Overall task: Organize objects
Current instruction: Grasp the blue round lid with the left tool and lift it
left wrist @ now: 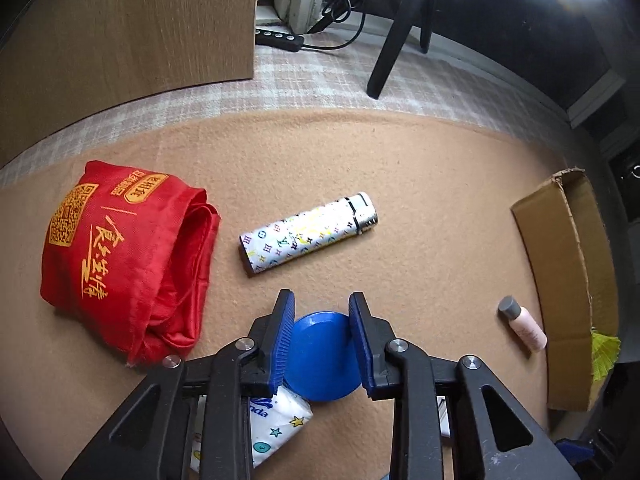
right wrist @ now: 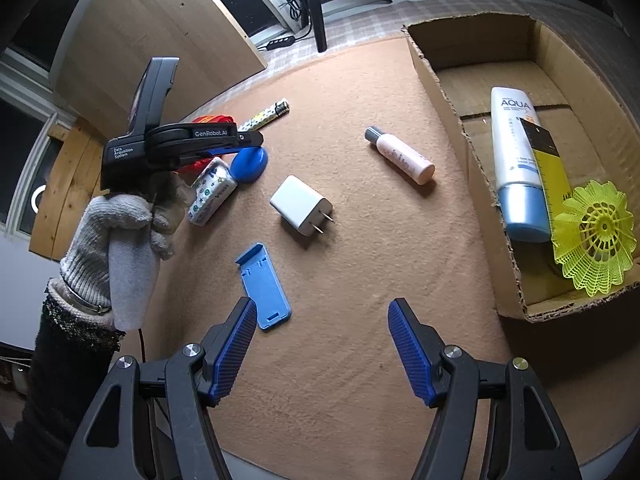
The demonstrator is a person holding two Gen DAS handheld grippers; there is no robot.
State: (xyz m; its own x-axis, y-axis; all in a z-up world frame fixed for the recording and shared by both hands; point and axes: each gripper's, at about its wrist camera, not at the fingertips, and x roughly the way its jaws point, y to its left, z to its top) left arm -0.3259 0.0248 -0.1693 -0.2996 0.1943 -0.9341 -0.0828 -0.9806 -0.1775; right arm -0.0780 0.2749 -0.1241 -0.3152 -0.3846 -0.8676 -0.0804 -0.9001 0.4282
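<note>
While boxed: three items (right wrist: 516, 168) (seven outside)

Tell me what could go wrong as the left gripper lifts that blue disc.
The left gripper straddles the blue round lid by its thin rim, so it may slip or flip when raised. The tissue pack lies right against the lid and could get dragged along. On the way to the cardboard box, it may clip the pink bottle.

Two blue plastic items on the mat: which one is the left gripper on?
The round blue lid, between the left gripper's pads beside the tissue pack. The flat blue phone stand lies untouched near the open right gripper.
</note>
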